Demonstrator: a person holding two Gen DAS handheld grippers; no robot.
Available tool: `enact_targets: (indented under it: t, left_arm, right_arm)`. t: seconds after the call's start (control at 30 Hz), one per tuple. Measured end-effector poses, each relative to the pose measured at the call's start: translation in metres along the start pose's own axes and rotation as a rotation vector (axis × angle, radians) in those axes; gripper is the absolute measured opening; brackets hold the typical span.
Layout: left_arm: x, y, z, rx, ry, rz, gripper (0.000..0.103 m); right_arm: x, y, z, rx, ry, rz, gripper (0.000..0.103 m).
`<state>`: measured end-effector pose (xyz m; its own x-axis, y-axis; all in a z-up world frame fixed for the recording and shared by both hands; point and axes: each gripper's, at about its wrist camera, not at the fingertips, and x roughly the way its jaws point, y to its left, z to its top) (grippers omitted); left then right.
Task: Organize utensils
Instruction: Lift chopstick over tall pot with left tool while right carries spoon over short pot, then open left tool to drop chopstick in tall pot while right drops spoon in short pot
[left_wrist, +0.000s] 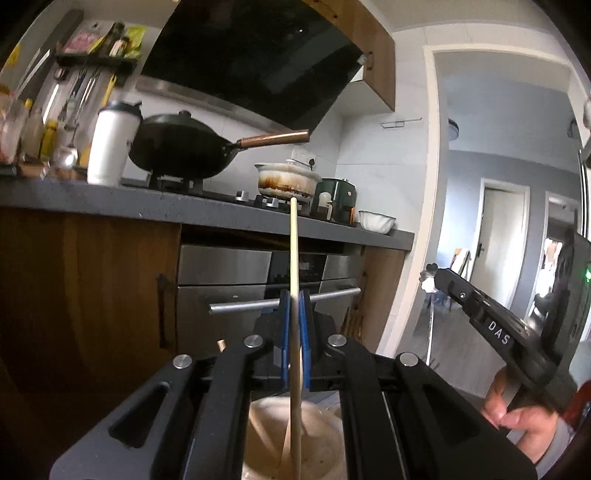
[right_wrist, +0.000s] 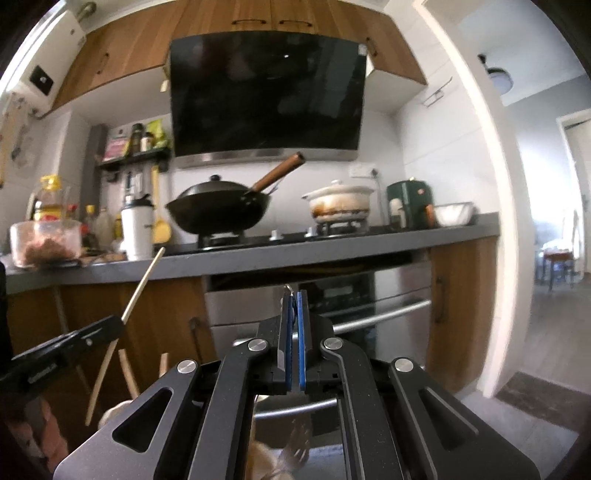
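Observation:
My left gripper (left_wrist: 294, 317) is shut on a pale wooden chopstick (left_wrist: 293, 258) that stands upright, its lower end down in a beige holder (left_wrist: 321, 439) below me. In the right wrist view the same chopstick (right_wrist: 142, 286) slants up from the left gripper (right_wrist: 114, 325), with more sticks (right_wrist: 127, 369) beneath it. My right gripper (right_wrist: 293, 321) is shut on a metal fork, whose handle tip (right_wrist: 287, 288) pokes out above the pads and whose tines (right_wrist: 297, 443) hang below. In the left wrist view the right gripper (left_wrist: 437, 280) shows at the right with the metal end (left_wrist: 428, 277).
A grey counter (right_wrist: 332, 247) runs across with a black wok (right_wrist: 218, 210), a stained white pot (right_wrist: 340, 203), a white tumbler (right_wrist: 136, 229), a green appliance (right_wrist: 410, 206) and bottles. Below are an oven with a bar handle (left_wrist: 284, 301) and wooden cabinet doors. A doorway opens on the right.

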<state>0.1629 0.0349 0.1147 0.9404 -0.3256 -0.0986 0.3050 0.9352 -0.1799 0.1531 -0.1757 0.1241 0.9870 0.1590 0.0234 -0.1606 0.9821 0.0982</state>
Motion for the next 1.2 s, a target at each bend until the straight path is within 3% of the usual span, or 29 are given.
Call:
enact_targets:
  t: [0.27,0.6,1.2]
  left_arm:
    - [0.015,0.002,-0.021,0.031,-0.016,0.043,0.005]
    - [-0.020,-0.007,-0.037,0.115,-0.030,0.053,0.005]
    - [-0.044,-0.002,-0.067,0.107,0.034,0.107,0.005]
  right_arm:
    - [0.006,0.014,-0.018,-0.085,-0.052,-0.052,0.003]
    - [-0.018,0.023,-0.047,-0.162,-0.045,-0.063,0.003]
    - [-0.022,0.025,-0.074,-0.164,0.060,0.028,0.004]
